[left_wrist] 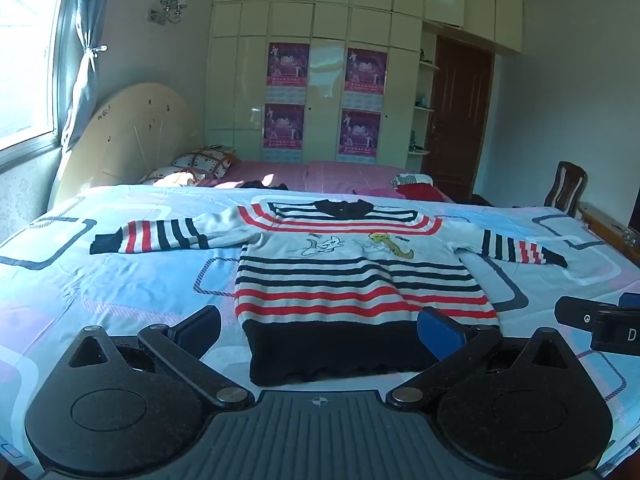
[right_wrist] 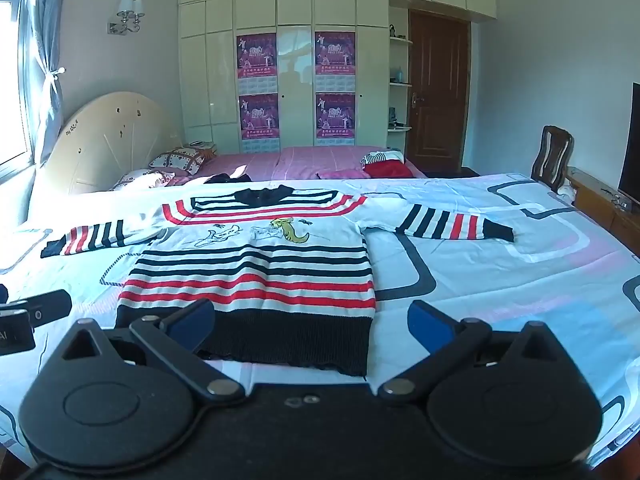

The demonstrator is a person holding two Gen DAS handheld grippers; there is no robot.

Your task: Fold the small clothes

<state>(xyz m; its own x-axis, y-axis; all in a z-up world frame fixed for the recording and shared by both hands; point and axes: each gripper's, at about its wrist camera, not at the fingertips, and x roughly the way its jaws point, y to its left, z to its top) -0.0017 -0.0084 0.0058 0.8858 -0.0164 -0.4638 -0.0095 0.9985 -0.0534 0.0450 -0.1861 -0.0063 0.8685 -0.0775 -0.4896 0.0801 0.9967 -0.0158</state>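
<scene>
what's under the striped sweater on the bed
The sweater lies flat, sleeves spread, directly on the patterned bedspread. Nothing else shows at its edges; whatever is beneath its middle is covered.

Sunlit bedroom, daytime

Window (left_wrist: 24, 60) with tied blue curtain (left_wrist: 86, 52) upper left; cream wardrobe (left_wrist: 320, 80) with four pink posters top center; brown door (left_wrist: 460, 120) right of it; wooden chair (right_wrist: 554, 158) at right; wall lamp (right_wrist: 128, 14) upper left.
</scene>
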